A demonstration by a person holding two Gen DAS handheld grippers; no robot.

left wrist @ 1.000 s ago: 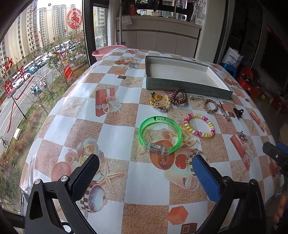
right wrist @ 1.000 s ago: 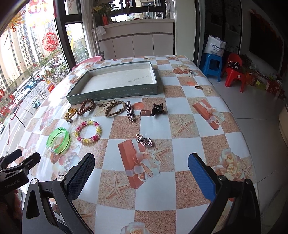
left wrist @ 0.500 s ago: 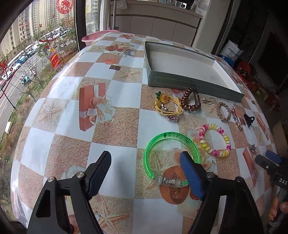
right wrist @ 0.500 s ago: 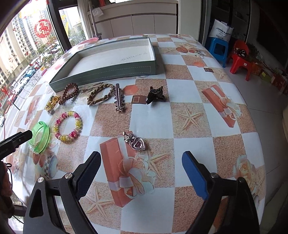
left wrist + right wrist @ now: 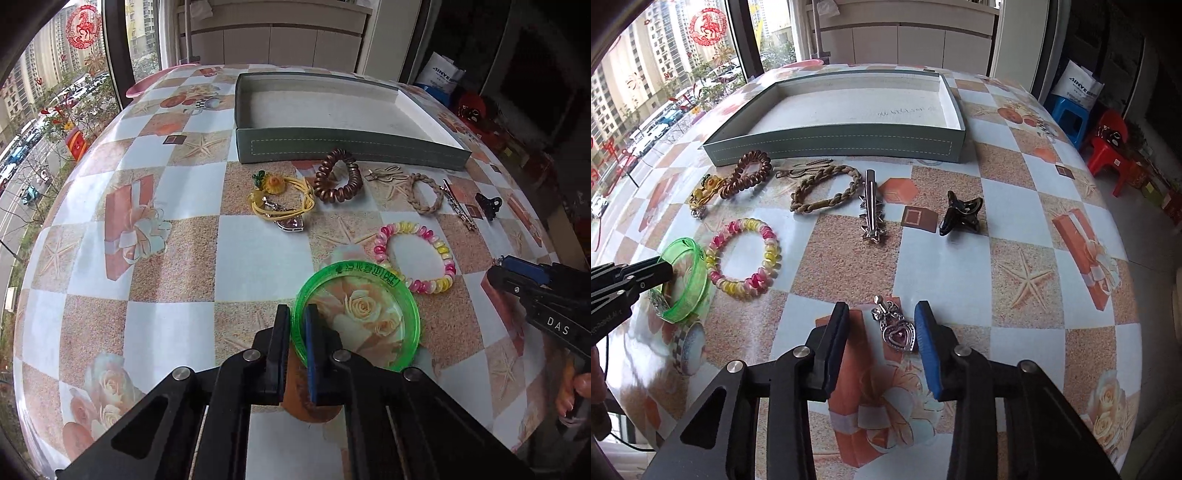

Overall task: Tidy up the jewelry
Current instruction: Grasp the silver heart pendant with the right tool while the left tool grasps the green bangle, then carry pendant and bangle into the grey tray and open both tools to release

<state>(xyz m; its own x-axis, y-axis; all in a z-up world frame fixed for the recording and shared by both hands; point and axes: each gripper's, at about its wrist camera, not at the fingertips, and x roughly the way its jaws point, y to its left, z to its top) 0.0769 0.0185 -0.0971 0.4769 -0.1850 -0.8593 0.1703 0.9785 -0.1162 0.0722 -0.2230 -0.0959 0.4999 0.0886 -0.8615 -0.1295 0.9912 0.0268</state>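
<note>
Pickup step, nothing in tray (image 5: 834, 146) yet. Green bangle (image 5: 356, 315) on counter (image 5: 255, 254), near rim pinched by left gripper (image 5: 296, 334), looks clamped. Heart pendant (image 5: 899, 332) straddled by right gripper (image 5: 882, 341), jaws apart, not touching. Next call: bangle lifted, carried over tray wall, dropped in

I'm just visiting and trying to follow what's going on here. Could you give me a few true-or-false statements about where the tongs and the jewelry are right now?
1. The left tongs are closed on the rim of the green bangle. True.
2. The gray tray already holds several pieces. False: its floor is bare; all the jewelry lies on the table.
3. The right tongs are open, with the heart pendant between the tips. True.
4. The black claw clip is gripped by the right tongs. False: it lies untouched on the table, farther off.
5. The brown spiral hair tie lies near the tray's front wall. True.
</note>
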